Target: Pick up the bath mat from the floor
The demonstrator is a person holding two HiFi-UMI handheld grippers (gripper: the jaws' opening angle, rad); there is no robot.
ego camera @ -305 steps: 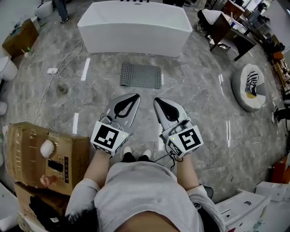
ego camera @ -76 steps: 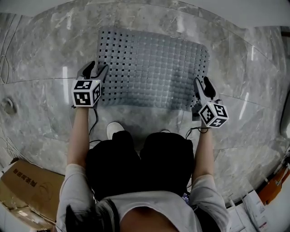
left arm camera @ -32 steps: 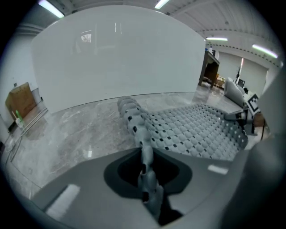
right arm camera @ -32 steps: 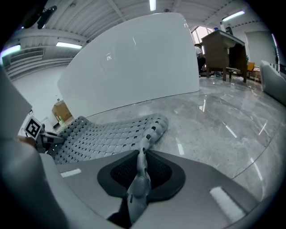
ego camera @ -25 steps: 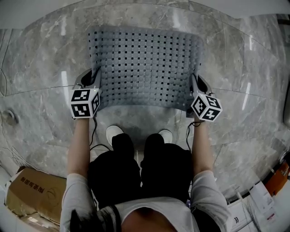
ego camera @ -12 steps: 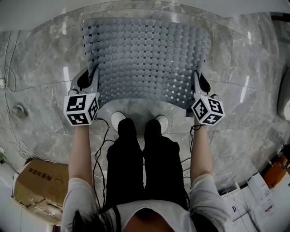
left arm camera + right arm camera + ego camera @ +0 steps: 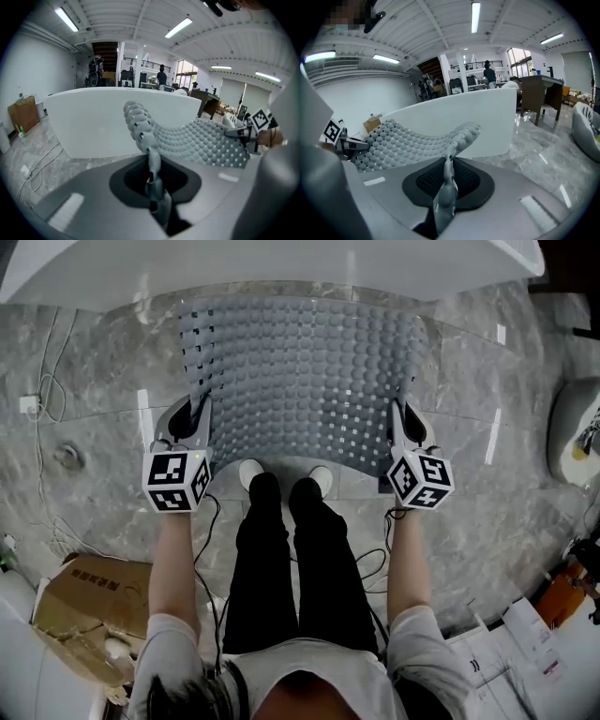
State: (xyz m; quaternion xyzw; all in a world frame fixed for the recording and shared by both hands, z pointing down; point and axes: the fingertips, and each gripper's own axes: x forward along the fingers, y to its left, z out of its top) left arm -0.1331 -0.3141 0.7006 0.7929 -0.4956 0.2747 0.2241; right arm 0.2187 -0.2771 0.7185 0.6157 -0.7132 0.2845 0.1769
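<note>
We look steeply down on a grey marble floor (image 7: 84,474), with a long white bathtub (image 7: 281,268) across the top of the view. Just in front of the tub, the grey bath mat (image 7: 309,381) is up off the floor. It is spread wide and sags between two grippers, its side of round bumps facing us. A brown cardboard box (image 7: 89,601) lies at lower left. The left gripper (image 7: 199,409) has its jaws nearly together, pinching the mat's left edge; the right gripper (image 7: 396,413) pinches the right edge the same way. Just below the mat's near edge we see the person's white shoes (image 7: 249,469).
</note>
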